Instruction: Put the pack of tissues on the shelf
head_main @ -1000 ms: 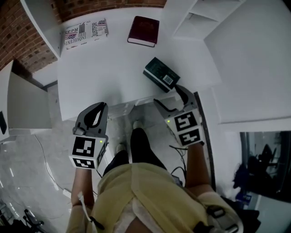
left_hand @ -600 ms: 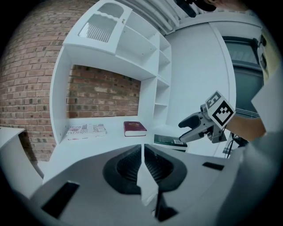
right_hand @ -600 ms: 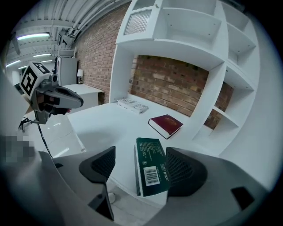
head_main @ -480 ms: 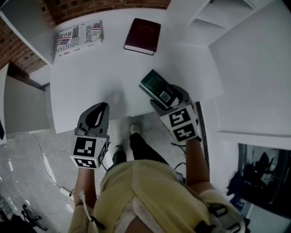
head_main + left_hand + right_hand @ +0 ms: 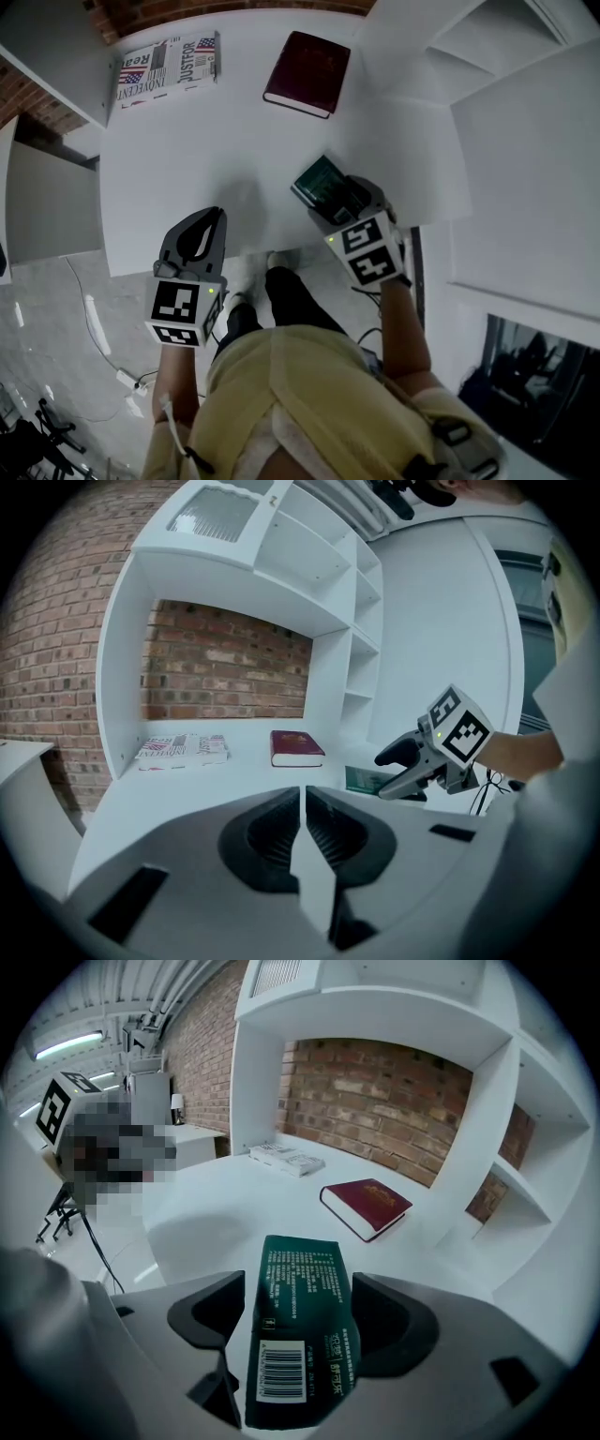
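Observation:
A dark green pack of tissues lies near the white desk's front right edge. My right gripper is shut on it; in the right gripper view the pack sticks out forward between the jaws of my right gripper, barcode end nearest the camera. I cannot tell whether the pack rests on the desk or is lifted. My left gripper hovers at the desk's front edge, shut and empty. White shelf compartments stand to the right of the desk.
A dark red book lies at the back middle of the desk, a folded newspaper at the back left. A brick wall closes the back. A white side panel bounds the desk's left. The person's legs are under the front edge.
My right gripper has moved forward from the desk's edge onto the pack of tissues and closed around it. The left gripper has stayed in place.

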Demonstrator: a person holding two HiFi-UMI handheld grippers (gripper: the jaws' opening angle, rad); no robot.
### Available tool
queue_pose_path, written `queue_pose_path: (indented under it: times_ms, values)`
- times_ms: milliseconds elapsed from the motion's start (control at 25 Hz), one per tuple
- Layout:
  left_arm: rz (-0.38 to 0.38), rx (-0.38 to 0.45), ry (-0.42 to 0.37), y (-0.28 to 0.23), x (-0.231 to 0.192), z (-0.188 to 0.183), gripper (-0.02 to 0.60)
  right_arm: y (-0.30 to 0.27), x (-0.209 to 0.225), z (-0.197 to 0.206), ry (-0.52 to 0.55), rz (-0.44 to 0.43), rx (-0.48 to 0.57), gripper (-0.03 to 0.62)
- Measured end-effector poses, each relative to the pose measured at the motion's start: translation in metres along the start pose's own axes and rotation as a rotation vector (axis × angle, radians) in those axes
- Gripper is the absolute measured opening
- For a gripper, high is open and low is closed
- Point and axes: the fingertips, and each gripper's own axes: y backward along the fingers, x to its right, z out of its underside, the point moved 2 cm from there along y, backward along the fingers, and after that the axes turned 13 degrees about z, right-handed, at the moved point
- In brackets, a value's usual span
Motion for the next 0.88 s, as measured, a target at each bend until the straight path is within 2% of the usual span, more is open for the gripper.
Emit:
queue_pose_path:
  times_ms: [200,560,880]
  values:
    - [-0.009,-0.011,0.013,-0.012,-0.005,0.000,0.020,-0.014,0.004,0.005,0.024,-0.027,-0.044,0.328]
    - [-0.010,-0.029,0.045,-0.027,-0.008,0.000,0.020,-0.022,0.006,0.008,-0.009,-0.110,-0.117,0.342]
    - [-0.011,-0.057,0.084,-0.037,-0.009,0.005,0.020,-0.030,0.004,0.010,0.005,-0.168,-0.181,0.356]
